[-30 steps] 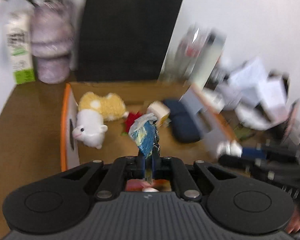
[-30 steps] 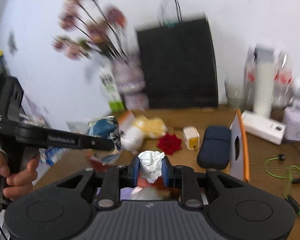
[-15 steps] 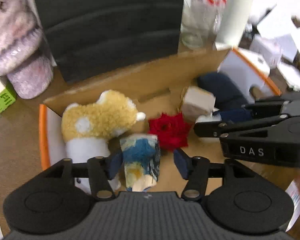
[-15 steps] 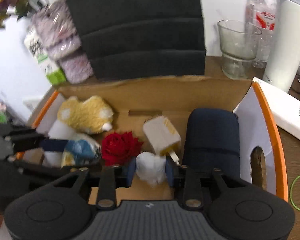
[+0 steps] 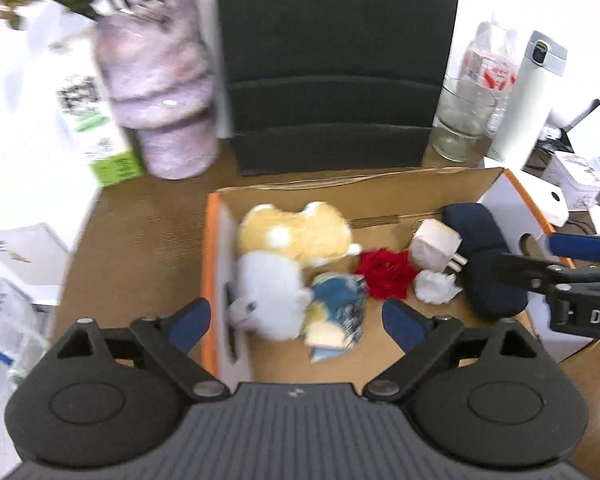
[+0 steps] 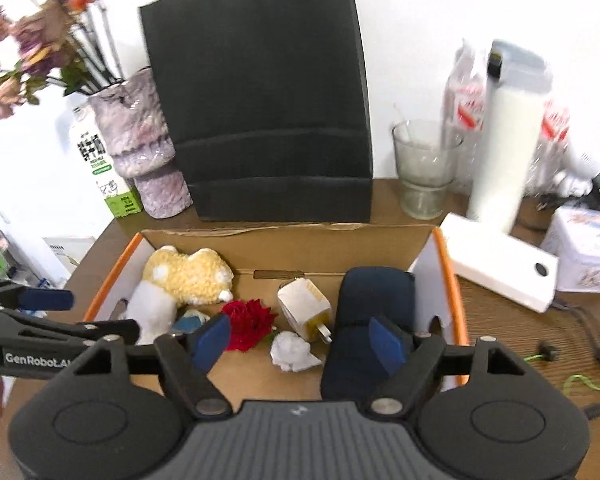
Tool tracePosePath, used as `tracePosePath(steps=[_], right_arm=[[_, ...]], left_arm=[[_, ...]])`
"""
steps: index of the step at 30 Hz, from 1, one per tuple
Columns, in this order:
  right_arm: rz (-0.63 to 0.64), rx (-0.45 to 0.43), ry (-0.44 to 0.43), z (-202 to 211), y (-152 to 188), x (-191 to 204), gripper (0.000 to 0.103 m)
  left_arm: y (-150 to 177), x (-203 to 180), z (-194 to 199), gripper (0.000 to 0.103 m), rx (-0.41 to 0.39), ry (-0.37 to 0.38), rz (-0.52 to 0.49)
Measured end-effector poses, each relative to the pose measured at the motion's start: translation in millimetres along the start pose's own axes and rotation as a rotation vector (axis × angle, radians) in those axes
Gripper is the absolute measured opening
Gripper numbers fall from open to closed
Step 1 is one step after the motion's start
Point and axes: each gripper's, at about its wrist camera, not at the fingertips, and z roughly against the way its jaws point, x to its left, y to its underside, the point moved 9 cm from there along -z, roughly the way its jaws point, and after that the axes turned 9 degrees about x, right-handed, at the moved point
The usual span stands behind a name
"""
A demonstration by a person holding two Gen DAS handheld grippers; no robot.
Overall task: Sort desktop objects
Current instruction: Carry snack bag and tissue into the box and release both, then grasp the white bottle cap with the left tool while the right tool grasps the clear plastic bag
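**Both grippers spread above the box**

A brown desk (image 6: 500, 320) stands against a white wall. The cardboard box (image 6: 284, 246) holds the blue wrapper (image 5: 336, 312) and white paper ball (image 6: 294, 350). The left gripper (image 5: 296, 320) and right gripper (image 6: 300, 338) are spread and hold nothing. The left side is blurred.

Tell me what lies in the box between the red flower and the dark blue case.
Between the red flower and the dark blue case lie the white charger plug and, nearer the camera, a crumpled white paper ball. Both wrist views show it.
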Motion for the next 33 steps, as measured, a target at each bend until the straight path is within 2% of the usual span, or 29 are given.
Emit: tracePosePath(steps=[3, 7, 9, 11, 16, 19, 24, 26, 29, 31, 33], right_arm=[[0.031, -0.052, 0.019, 24.3, 24.1, 7.2, 0.078], [0.05, -0.142, 0.001, 57.8, 78.0, 15.8, 0.084], [0.049, -0.178, 0.007, 70.7, 113.8, 18.9, 0.085], [0.064, -0.201, 0.004, 79.8, 148.7, 24.5, 0.085], [0.111, -0.225, -0.007, 92.4, 222.1, 36.8, 0.085], [0.112, -0.222, 0.031, 96.6, 259.0, 34.8, 0.085], [0.092, -0.222, 0.012, 112.3, 302.5, 37.8, 0.085], [0.119, -0.24, 0.012, 115.5, 311.8, 42.7, 0.089], [0.143, -0.273, 0.034, 119.5, 312.8, 46.2, 0.089], [0.151, -0.258, 0.029, 115.0, 312.5, 47.1, 0.089], [0.151, -0.25, 0.037, 111.6, 311.3, 47.3, 0.088]], left_arm=[[25.4, 4.9, 31.4, 0.096, -0.091, -0.03, 0.046], [82.9, 1.9, 69.5, 0.103, -0.228, 0.021, 0.14], [117.1, -1.8, 73.9, 0.103, -0.242, 0.05, 0.176], [154.9, -6.7, 73.4, 0.103, -0.258, 0.035, 0.206], [230.8, -19.2, 71.2, 0.103, -0.269, -0.003, 0.175], [269.7, -23.2, 73.2, 0.103, -0.291, -0.043, 0.155], [305.5, -29.7, 89.8, 0.103, -0.354, -0.065, 0.123], [317.7, -33.3, 90.2, 0.103, -0.369, -0.065, 0.093], [325.0, -33.8, 81.1, 0.103, -0.342, -0.093, 0.071], [324.8, -32.0, 80.3, 0.103, -0.345, -0.055, 0.09], [324.0, -32.7, 77.8, 0.103, -0.338, -0.052, 0.091]])
